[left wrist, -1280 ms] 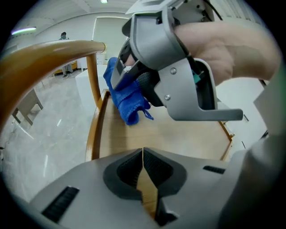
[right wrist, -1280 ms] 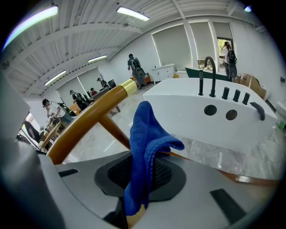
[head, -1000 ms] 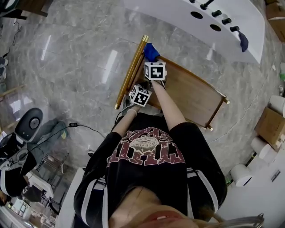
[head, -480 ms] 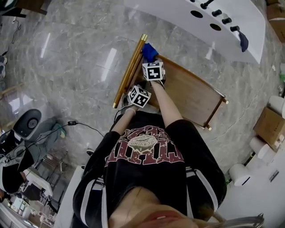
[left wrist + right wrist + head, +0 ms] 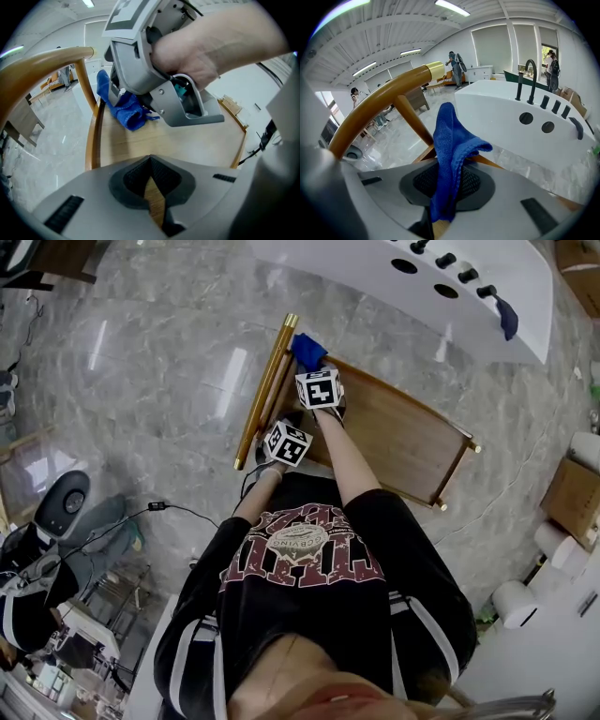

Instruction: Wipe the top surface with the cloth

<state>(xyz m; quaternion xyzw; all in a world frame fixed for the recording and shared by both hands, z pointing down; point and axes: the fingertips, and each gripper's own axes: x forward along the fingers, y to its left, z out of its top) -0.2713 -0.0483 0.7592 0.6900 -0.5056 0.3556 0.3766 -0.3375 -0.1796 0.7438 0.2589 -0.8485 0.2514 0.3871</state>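
Observation:
The wooden top (image 5: 403, 442) of a small cart has a gold handle bar (image 5: 264, 390) along its left side. My right gripper (image 5: 309, 364) is at the top's far left corner, shut on a blue cloth (image 5: 307, 351). In the right gripper view the cloth (image 5: 450, 159) rises out of the right gripper (image 5: 447, 206) and folds over. My left gripper (image 5: 294, 426) is shut with nothing in it, low over the near left part of the top. The left gripper view shows the left gripper (image 5: 152, 187), the wood (image 5: 187, 145), the cloth (image 5: 124, 105) and the right gripper's body (image 5: 154, 79).
A white bathtub (image 5: 450, 296) with black taps lies just beyond the cart. Cardboard boxes (image 5: 572, 493) and paper rolls (image 5: 516, 601) stand at the right. A cable (image 5: 187, 512) runs over the marble floor to grey equipment (image 5: 66, 507) at the left.
Almost nothing. Both grippers keep their places on the top, the right one still shut on the cloth; the whole view has drifted slightly to the left.

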